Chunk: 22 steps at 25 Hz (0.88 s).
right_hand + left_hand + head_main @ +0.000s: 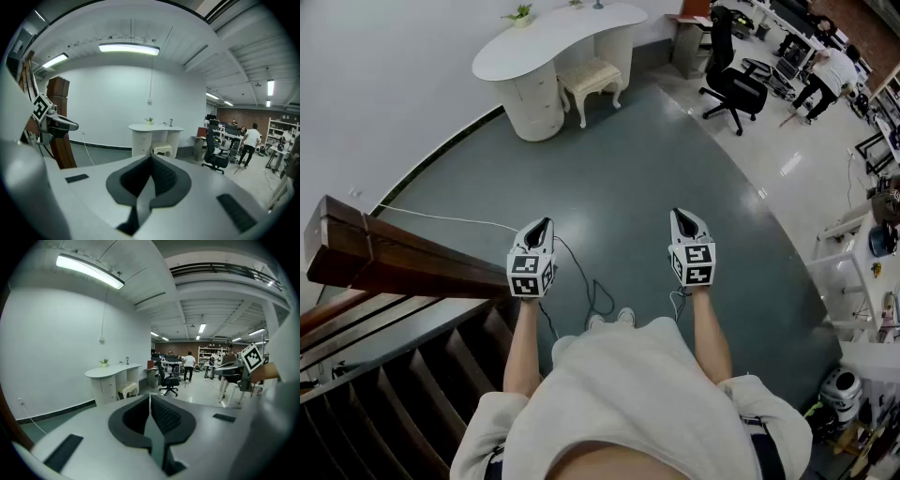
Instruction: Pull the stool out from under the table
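A cream padded stool (592,80) stands tucked under the curved white table (553,37) against the far wall. The same stool (127,389) and table (112,371) show small in the left gripper view. In the right gripper view the stool (162,149) sits under the table (156,127), straight ahead. My left gripper (539,228) and right gripper (682,220) are held out side by side over the grey floor, far short of the stool. Both point toward it. Each has its jaws shut with nothing between them.
A dark wooden stair rail (394,258) and steps lie at my left. A thin cable (591,291) trails over the floor near my feet. A black office chair (733,84) stands right of the table, with a person (825,80) and desks beyond.
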Motion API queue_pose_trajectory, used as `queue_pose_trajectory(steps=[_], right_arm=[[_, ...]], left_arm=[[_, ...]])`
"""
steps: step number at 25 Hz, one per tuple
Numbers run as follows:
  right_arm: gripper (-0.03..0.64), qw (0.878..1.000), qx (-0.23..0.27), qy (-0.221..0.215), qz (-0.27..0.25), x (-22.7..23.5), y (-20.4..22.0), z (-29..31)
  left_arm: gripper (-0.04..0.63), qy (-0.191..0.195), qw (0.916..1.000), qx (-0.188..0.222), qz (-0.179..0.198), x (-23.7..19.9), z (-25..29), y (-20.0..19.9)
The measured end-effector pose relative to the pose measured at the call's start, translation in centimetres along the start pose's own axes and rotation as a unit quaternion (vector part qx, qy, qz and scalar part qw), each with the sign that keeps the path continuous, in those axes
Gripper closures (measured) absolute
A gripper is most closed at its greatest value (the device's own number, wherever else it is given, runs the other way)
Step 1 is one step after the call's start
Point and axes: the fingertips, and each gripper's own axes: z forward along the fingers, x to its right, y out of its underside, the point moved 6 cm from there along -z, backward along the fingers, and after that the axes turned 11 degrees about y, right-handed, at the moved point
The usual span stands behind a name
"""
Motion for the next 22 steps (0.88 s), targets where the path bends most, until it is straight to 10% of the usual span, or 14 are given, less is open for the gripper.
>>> queue_pose_trajectory(steps=[17,19,22], right_arm=[[0.620,0.999,0.015,-0.015,0.027,0.7,0.4,0.0],[0.294,0.998,0.034,-0.041,0.045,0.8,0.2,0.2],[0.270,0.996,0.047,-0.052,0.047,1.5,0.2,0.3]], left_arm=[[0.526,0.037,0.9992,0.000,-0.015,0.9,1.3,0.0],[0.345,0.060,0.9978,0.007,-0.026,1.4,1.9,-0.1],[0.331,0.062,0.9973,0.018,-0.036,1.9,2.6,-0.4]])
